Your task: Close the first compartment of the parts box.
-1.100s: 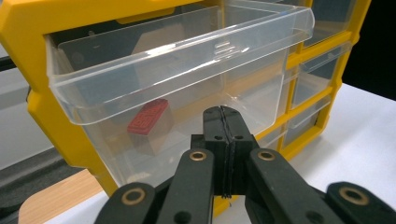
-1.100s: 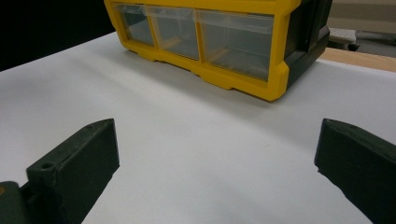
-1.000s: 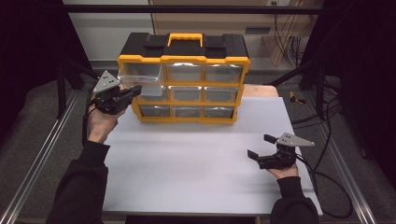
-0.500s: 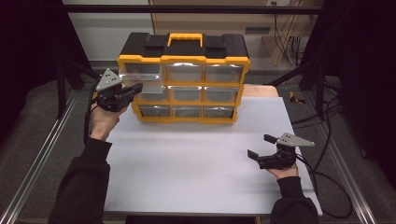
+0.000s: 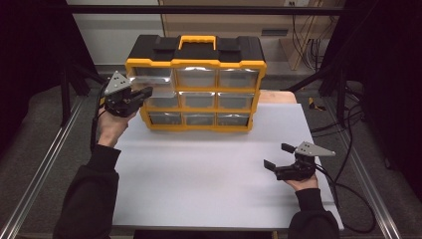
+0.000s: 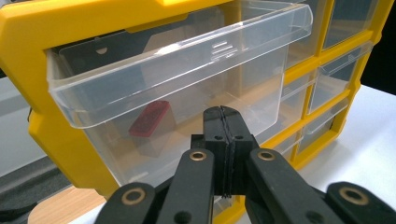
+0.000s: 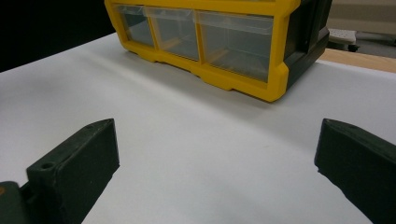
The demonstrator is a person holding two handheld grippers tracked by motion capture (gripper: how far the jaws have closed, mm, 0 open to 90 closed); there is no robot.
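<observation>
**At the Top-Left Drawer: Left Jaws Closed, Right Jaws Spread**

Between the left gripper (image 6: 223,140) pads no gap is visible: the jaws are pressed fully together and clamp nothing. Their tips stand just in front of the clear top-left drawer (image 6: 177,84), which is pulled partway out of the yellow organizer (image 5: 195,82). Whether the tips touch the drawer front cannot be determined. Inside the drawer lies a small block with a dark red face (image 6: 148,123). In the high view, the left gripper (image 5: 144,94) is held level at the organizer's left end, with the person's left hand (image 5: 112,127) below it and a dark sleeve behind.

The right gripper (image 7: 215,154) has its jaws spread wide, with nothing between them; bare white surface shows in the gap. In the high view, the right gripper (image 5: 278,155) rests low over the white table (image 5: 199,189) near its right edge, well apart from the organizer, jaws pointing left.

The organizer stands at the far side of the table, with three rows of three clear drawers, a black top and a yellow carry handle (image 5: 198,40).
</observation>
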